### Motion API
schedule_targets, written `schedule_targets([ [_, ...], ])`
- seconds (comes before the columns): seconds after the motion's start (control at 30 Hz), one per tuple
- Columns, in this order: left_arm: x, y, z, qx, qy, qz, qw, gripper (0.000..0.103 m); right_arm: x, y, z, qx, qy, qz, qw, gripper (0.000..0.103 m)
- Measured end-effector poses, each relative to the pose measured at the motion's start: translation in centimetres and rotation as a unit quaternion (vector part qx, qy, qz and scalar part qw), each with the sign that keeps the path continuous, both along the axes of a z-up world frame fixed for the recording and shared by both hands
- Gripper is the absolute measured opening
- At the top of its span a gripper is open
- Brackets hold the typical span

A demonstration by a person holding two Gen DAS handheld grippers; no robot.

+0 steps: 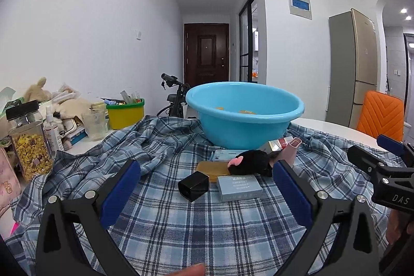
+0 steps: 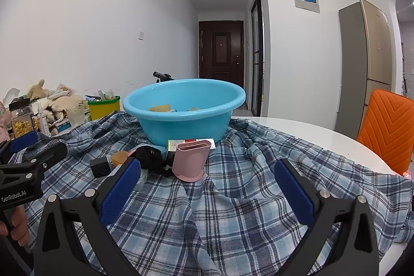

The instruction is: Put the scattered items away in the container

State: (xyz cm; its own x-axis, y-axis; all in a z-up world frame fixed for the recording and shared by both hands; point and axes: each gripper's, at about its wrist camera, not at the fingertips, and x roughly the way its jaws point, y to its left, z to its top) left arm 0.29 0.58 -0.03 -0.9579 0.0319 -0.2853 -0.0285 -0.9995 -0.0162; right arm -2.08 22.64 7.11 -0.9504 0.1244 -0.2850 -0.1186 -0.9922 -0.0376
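A blue basin stands on a plaid cloth with a few tan items inside. In front of it lie a black box, a grey-blue box, a tan block, a black plush mouse, a pink holder and a red-and-gold pack. My left gripper is open and empty, just short of the black and grey-blue boxes. My right gripper is open and empty, just short of the pink holder.
A cereal jar, spray bottle, measuring cup, yellow-green bin and plush toys crowd the table's left. An orange chair stands right, beside the white table edge. Each gripper shows in the other's view.
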Motion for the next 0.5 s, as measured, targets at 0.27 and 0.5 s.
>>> schedule_targets([
  [0.27, 0.01, 0.08, 0.00, 0.000, 0.000, 0.000, 1.0000, 0.103, -0.02, 0.02, -0.01, 0.000, 0.000, 0.000, 1.000, 0.103],
  [0.5, 0.06, 0.12, 0.00, 0.000, 0.000, 0.000, 1.0000, 0.103, -0.01, 0.03, -0.02, 0.000, 0.000, 0.000, 1.000, 0.103],
])
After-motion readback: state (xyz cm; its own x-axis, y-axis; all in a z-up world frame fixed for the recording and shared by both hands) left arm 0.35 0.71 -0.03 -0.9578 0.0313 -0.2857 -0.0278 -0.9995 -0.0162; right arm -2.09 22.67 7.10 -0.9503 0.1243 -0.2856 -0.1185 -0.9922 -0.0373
